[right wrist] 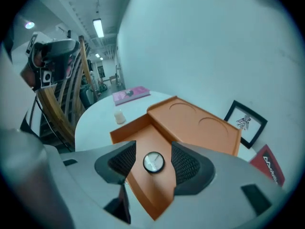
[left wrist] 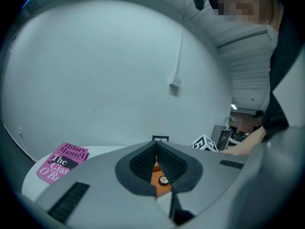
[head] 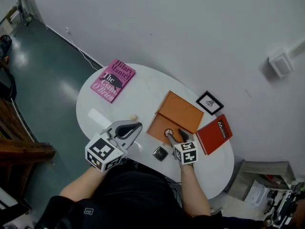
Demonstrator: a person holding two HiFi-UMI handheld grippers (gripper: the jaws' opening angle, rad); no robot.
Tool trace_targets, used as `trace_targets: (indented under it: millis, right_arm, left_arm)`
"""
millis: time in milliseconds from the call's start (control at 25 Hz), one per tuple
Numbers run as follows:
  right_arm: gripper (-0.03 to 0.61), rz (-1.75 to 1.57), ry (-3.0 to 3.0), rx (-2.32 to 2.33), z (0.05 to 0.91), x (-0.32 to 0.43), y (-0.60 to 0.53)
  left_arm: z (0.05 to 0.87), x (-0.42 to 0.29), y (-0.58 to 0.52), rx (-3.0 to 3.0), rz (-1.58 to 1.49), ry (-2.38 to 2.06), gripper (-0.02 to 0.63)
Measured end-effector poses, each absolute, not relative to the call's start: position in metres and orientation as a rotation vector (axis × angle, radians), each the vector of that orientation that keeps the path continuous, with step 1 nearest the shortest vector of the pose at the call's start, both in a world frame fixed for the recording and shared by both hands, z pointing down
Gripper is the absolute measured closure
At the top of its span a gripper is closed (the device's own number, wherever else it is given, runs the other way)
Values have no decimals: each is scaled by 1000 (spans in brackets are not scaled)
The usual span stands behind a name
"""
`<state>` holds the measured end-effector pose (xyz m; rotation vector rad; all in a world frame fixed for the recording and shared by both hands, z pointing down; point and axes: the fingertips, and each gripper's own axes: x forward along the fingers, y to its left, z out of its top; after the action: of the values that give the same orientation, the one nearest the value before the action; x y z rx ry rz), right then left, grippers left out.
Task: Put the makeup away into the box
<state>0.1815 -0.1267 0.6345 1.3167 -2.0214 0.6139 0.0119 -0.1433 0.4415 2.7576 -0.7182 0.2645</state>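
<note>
While the right gripper (head: 176,136) hovers over the open orange box (head: 183,109) at the centre of the head view, a round compact (head: 168,133) lies inside it and a square compact (head: 160,153) waits on the white table (head: 143,87) just below. In the left gripper view, the left gripper (left wrist: 156,151) has its jaws together on nothing. In the right gripper view, the jaws stand apart, flanking the round compact (right wrist: 153,162) without touching it. A careless exit could clip the box's low wall and drag it.
</note>
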Motion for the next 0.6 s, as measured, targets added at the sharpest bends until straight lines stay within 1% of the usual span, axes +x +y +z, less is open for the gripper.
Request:
trace_targets:
  millis: [160,280,440,600]
  right_arm:
    - [359,533,-2106,1477,576,181,-113]
    - [413,484,-2157,1574,537,181,-97]
    - [453,418,-2192,1677,500,189,-70]
    - [491,374,-2231,1743,476,202,-40]
  left_arm:
    - [431,11,-136,2805,236,-688,601]
    - [424,10,-134,2827,243,-687,601]
    - [409,12,-127,2871,224,-701,601]
    - [403,12,-119,2890,268,-742,601]
